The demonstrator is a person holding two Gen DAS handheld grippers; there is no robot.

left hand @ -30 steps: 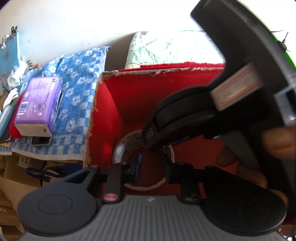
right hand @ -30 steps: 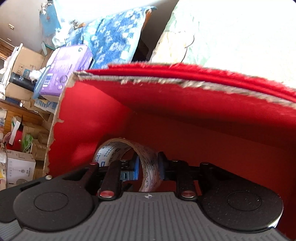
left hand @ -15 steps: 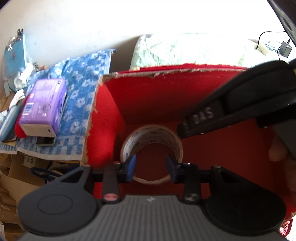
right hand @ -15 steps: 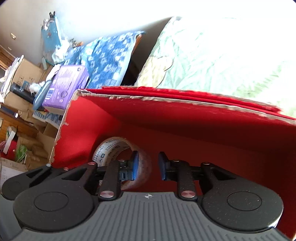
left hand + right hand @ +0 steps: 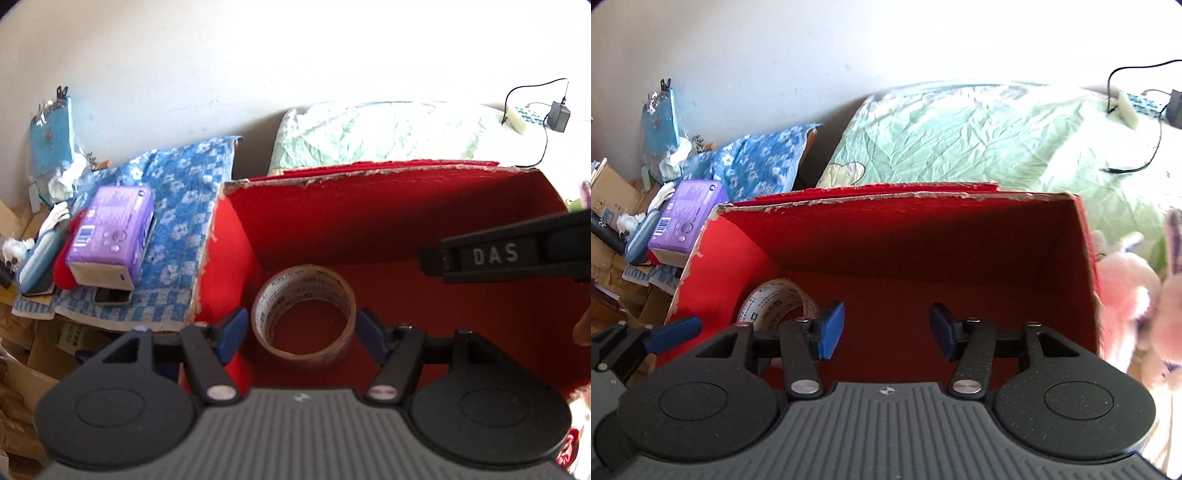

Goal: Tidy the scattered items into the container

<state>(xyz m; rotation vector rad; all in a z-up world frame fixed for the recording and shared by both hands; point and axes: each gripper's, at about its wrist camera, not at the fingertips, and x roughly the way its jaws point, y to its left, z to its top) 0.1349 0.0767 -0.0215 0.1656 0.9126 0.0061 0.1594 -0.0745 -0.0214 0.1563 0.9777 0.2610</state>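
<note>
- Where the left gripper (image 5: pixel 300 328) hung above the red box (image 5: pixel 369 221), stood with jaws wide apart, having just been opening, blue pads (image 5: pixel 232 332) clear of everything.
- Framed the tape roll (image 5: pixel 303 317) between those pads in the left wrist view, yet pressed on it at neither side; left it released.
- Lay flat on the red floor of the box, that roll, hole facing up, in the near left corner, close to the left wall.
- Seen from the right wrist view, sat low and left of the right gripper (image 5: pixel 886 330), partly hidden behind its left finger (image 5: pixel 831 328): tape roll (image 5: pixel 775 302) outside the gap, not within it.
- Gaped likewise, the right gripper, jaws just been opening, nothing between them but bare red floor of the red box (image 5: pixel 905 236).
- Reached in from the right edge of the left wrist view as a black bar lettered "DAS" (image 5: pixel 495 254), above the box floor, well apart from the roll.
- Showed one blue fingertip (image 5: pixel 674 332) of the left gripper at the lower left of the right wrist view, at the box's left wall.
- Beyond the box: a purple packet (image 5: pixel 110 236) on a blue patterned cloth (image 5: pixel 177 206) to the left, pale green bedding (image 5: pixel 979 140) behind, pink plush toys (image 5: pixel 1126 295) just beside the right wall.
</note>
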